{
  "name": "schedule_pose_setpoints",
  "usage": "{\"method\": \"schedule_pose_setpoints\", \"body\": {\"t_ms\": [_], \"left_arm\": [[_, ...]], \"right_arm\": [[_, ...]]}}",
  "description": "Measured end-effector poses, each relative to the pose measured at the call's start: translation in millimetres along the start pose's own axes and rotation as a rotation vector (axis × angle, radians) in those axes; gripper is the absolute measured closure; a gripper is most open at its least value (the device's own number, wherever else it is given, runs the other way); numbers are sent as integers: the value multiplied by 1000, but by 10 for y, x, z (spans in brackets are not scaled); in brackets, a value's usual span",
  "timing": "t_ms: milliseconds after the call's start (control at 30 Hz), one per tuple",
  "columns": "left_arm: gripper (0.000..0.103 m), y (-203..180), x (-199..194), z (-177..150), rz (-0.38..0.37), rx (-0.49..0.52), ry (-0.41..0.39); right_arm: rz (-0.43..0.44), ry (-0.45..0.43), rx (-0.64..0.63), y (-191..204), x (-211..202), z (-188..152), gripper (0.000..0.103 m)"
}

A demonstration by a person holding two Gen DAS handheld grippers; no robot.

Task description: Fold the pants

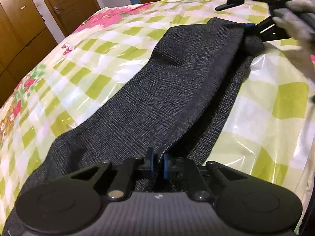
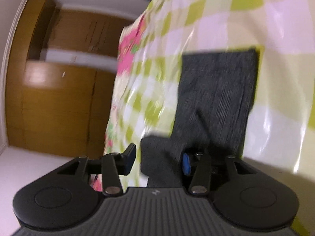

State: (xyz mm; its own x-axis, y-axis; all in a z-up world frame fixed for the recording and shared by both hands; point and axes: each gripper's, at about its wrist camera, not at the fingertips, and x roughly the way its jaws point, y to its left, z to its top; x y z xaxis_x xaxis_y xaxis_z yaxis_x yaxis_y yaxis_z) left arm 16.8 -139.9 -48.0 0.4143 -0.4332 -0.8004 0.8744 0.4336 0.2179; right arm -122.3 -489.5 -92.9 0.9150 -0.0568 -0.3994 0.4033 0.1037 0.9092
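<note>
Left wrist view: the left gripper [image 1: 157, 162] is clamped on the near edge of the pants [image 1: 157, 90], which lie lengthwise on the bed [image 1: 78, 63], legs stacked. Farther off, the right gripper [image 2: 157, 161] is apart. Crosswise folds probably remain.

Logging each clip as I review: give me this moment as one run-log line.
step: fold underway | left gripper: shut on pants | right gripper: open, pants edge between fingers | surface: checkered bed cover

Home bedroom: checked bedcover [image 1: 94, 63], wooden wardrobe [image 2: 59, 106], door [image 1: 65, 4].
</note>
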Motion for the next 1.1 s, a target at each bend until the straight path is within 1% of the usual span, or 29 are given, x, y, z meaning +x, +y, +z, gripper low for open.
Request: {"method": "schedule_pose_setpoints", "body": {"t_ms": [33, 67, 100, 133, 167, 200, 300, 333, 367, 433, 467, 500, 567, 600, 633, 667, 733, 800, 833, 867, 900, 967, 1000, 1033, 1067, 1100], "left_arm": [[79, -5, -11, -3, -2, -3, -3], [79, -12, -17, 1, 1, -2, -4], [79, -13, -31, 6, 4, -3, -5], [79, -4, -53, 11, 4, -8, -7], [79, 11, -88, 17, 1, -14, -9], [79, 22, -135, 25, 0, -18, -14], [79, 37, -320, 44, 7, -14, -35], [79, 29, -378, 45, 5, -14, -43], [79, 18, -418, 40, 0, -15, -46], [79, -27, -394, 16, -15, -14, -29], [79, -53, -339, -11, -22, -12, -13], [79, -80, -261, -48, -34, -9, 10], [79, -117, -147, -96, -57, -10, 42], [79, -140, -115, -114, -60, -6, 49], [79, -155, -108, -120, -62, -2, 51], [79, -159, -113, -117, -65, -3, 50], [79, -146, -125, -107, -81, -7, 51], [79, -149, -115, -105, -84, 1, 54], [79, -150, -111, -103, -85, 3, 54], [79, -147, -109, -99, -86, 1, 54], [79, -132, -101, -92, -88, -3, 55], [79, -129, -106, -90, -89, -7, 55], [79, -127, -106, -93, -88, -7, 55], [79, -125, -110, -96, -87, -6, 55], [79, -120, -114, -96, -87, -6, 55], [79, -120, -114, -93, -87, -4, 55]], "right_arm": [[-5, -16, 26, -49, 63, 36, 55], [5, -17, 44, -69, 113, 51, 57], [24, -20, 46, -58, 138, 54, 69], [47, -21, 28, -4, 130, 49, 76], [69, -23, -8, 77, 94, 39, 88], [86, -30, -60, 180, 16, 29, 91], [132, -69, -242, 505, -300, -55, 94], [135, -96, -324, 629, -428, -110, 94], [135, -121, -414, 729, -530, -174, 94], [132, -176, -646, 888, -655, -353, 95], [129, -188, -715, 902, -655, -414, 95], [117, -169, -719, 848, -587, -417, 95], [63, -97, -574, 589, -375, -289, 94], [25, -56, -482, 427, -272, -208, 91], [-27, -26, -386, 236, -186, -128, 91], [-54, -19, -311, 97, -164, -68, 90], [-38, -42, -230, -53, -196, -1, 88], [-14, -79, -160, -116, -254, 76, 69], [16, -92, -121, -143, -265, 145, 66], [27, -100, -98, -165, -280, 203, 62], [28, -109, -73, -173, -273, 256, 62], [14, -91, -49, -174, -195, 317, 60], [0, -77, -47, -150, -160, 327, 64], [8, -63, -56, -109, -151, 334, 70], [34, -63, -74, -55, -178, 336, 87], [57, -77, -114, 34, -199, 336, 94]]}}
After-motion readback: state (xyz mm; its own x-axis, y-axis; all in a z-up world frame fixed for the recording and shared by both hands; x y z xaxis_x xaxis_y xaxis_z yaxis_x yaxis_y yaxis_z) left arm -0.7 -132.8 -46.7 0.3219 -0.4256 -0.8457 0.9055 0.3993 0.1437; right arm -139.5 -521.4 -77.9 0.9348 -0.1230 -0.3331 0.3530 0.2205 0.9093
